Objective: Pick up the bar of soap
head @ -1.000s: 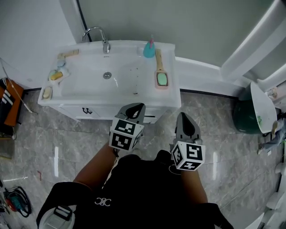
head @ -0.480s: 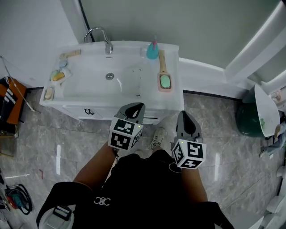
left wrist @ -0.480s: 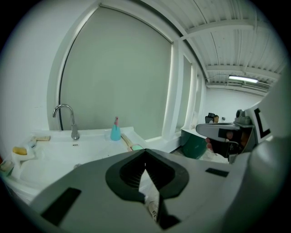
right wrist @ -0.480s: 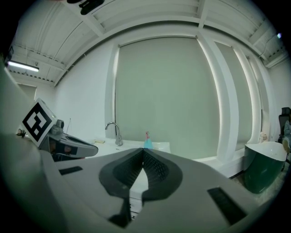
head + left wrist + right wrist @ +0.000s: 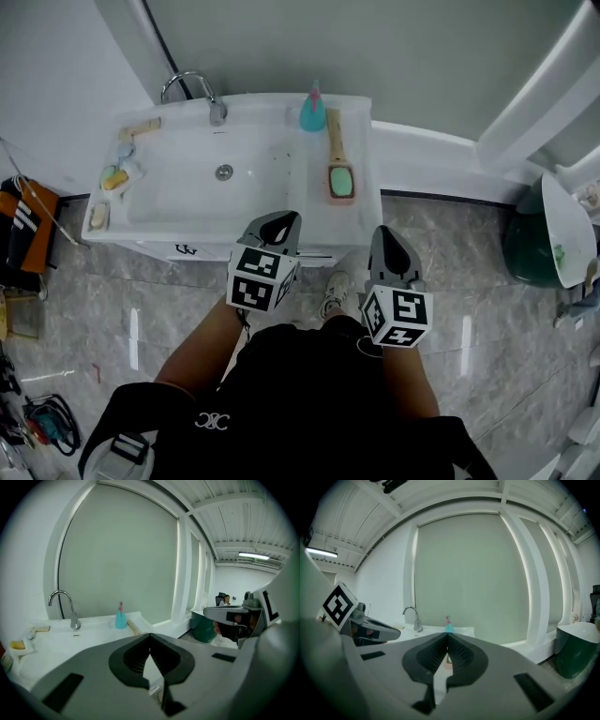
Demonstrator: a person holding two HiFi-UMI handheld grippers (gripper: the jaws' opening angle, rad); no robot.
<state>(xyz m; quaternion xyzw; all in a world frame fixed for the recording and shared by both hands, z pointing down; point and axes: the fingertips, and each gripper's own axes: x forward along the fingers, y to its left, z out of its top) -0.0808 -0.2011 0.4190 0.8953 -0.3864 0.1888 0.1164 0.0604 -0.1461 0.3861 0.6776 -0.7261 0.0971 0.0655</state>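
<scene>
**Bar of soap** [image 5: 114,178]: a small yellow piece whose detail is hard to make out. It is placed at the left edge of the sink surface [image 5: 309,202]. A paler lump [image 5: 97,215] nearer the front edge cannot be identified.

**Left claw** [image 5: 282,223]: jaws are shut tip to tip and nothing is held.

**Right claw** [image 5: 387,242]: jaws are likewise closed and nothing is gripped.

**Position:** both claws are held in the air before the sink front. The soap lies well apart from them, to their left.
</scene>
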